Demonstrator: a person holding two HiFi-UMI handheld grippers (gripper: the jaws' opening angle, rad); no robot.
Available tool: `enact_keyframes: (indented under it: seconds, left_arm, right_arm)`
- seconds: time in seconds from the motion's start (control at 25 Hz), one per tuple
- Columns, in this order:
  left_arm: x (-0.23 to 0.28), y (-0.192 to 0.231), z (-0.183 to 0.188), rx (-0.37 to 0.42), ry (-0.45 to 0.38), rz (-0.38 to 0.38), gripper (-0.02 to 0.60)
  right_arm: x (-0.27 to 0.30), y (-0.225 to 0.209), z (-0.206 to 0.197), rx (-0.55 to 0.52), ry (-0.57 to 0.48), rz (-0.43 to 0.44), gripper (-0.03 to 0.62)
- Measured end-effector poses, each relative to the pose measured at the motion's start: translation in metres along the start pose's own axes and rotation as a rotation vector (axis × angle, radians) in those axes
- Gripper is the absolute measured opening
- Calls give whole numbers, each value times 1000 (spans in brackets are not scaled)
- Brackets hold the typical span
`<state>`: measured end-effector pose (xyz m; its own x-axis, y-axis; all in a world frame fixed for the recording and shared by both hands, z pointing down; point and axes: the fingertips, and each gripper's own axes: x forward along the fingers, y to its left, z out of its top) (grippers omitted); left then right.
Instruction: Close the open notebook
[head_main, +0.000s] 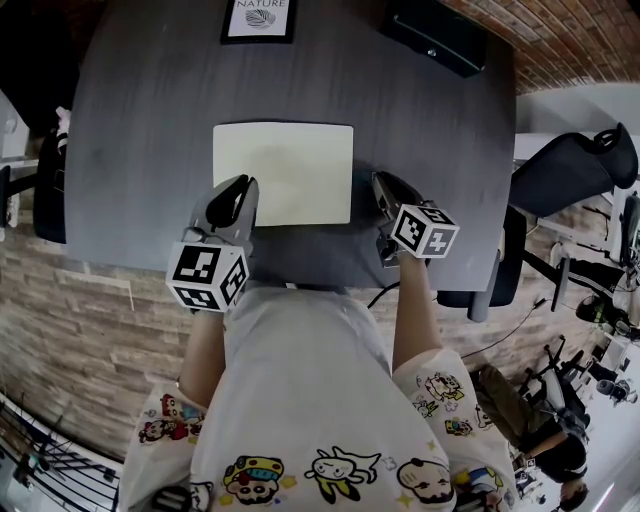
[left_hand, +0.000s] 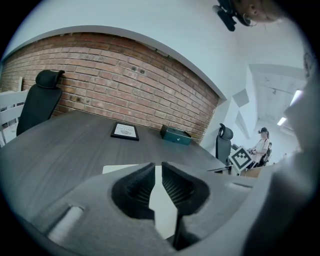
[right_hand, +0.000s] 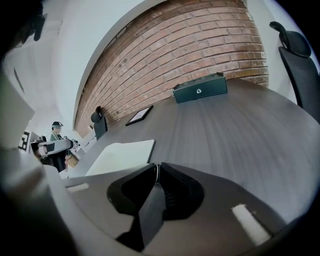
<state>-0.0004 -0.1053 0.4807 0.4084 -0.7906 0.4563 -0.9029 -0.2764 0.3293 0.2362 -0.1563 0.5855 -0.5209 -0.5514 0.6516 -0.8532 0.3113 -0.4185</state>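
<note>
notebook (head_main: 283, 172), frame centre: likely light, thin, floppy; lift at right edge | left gripper (head_main: 240, 186): narrow gap, empty | right gripper (head_main: 386, 182): jaws together, empty

We are holding the left tool (left_hand: 158, 170) low over the dark table (left_hand: 75, 145), its jaws standing a narrow slit apart. The pale notebook (left_hand: 117, 169) is showing through that slit. Farther off, a framed picture (left_hand: 125, 131) and a green box (left_hand: 175, 135) are lying before the brick wall (left_hand: 125, 75).

Framed picture (head_main: 259, 20) at the tabletop (head_main: 140, 150) far edge. Dark box (head_main: 437, 35) near the far right corner. Office chair (head_main: 575, 170) beyond the right edge.
</note>
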Motion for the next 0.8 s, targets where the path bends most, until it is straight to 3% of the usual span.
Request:
enact_keyframes:
  seconds: [0.36,0.8]
  left_arm:
    - [-14,7,12,-2,-50,32,32]
    - [-50,30,34,4,-134,104,32]
  right_arm:
    - [-20,24,18,-10,-56,50,48]
    - [-59,94,64,-55,-188,188,43]
